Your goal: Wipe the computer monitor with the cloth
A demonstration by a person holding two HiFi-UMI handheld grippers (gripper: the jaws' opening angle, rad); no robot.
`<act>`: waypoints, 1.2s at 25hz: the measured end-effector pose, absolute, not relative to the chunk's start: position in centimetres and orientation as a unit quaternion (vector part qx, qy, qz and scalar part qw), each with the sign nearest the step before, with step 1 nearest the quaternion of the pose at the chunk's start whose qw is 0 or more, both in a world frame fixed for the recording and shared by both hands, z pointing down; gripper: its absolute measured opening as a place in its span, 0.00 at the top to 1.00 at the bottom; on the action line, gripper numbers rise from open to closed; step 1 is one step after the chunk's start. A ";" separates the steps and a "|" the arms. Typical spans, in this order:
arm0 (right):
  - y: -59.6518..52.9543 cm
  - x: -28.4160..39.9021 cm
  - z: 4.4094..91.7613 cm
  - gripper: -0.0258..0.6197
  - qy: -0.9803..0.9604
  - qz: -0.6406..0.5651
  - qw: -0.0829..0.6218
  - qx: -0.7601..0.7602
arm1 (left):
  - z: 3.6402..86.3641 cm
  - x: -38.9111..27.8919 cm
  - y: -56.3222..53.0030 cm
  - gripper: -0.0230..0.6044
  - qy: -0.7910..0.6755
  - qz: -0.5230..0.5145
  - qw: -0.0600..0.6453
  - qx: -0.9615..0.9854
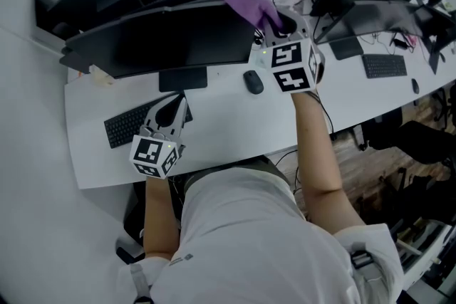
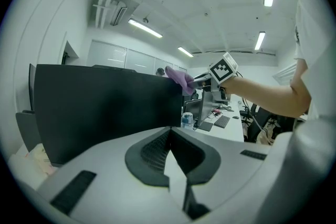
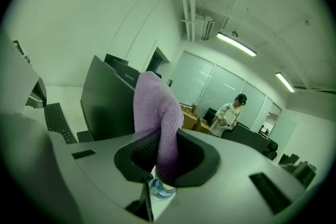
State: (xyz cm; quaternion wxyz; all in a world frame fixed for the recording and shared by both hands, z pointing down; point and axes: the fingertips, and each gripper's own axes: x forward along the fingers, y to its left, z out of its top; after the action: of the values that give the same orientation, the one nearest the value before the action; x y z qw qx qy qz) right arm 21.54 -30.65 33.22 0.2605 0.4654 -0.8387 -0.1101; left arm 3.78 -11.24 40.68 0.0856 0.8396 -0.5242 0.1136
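Note:
The black monitor stands on the white desk, its screen facing me. My right gripper is shut on a purple cloth, held at the monitor's top right corner. In the right gripper view the cloth hangs pinched between the jaws, with the monitor just to the left. My left gripper hovers low over the keyboard, jaws shut with nothing between them. From the left gripper view the monitor's screen fills the left, and the cloth shows at its upper right corner.
A black mouse lies right of the monitor base. A water bottle stands by the monitor's right edge. More monitors and a second keyboard fill the desk to the right. A person stands far off.

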 end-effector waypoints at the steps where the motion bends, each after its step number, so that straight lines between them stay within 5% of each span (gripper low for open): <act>1: -30.7 21.6 33.4 0.85 -0.840 -0.107 0.258 0.466 | 40.7 3.8 -11.2 0.96 -0.524 0.114 0.086 0.839; 30: -29.9 21.8 38.1 0.85 -0.862 -0.026 0.217 0.457 | 41.9 3.6 -10.6 0.96 -0.529 0.137 0.096 0.832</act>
State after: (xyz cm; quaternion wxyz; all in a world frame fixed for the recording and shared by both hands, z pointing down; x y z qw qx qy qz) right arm 21.78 -29.87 38.07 0.2169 0.4573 -0.8621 -0.0258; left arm 3.62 -10.61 41.92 0.0962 0.8317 -0.5293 0.1370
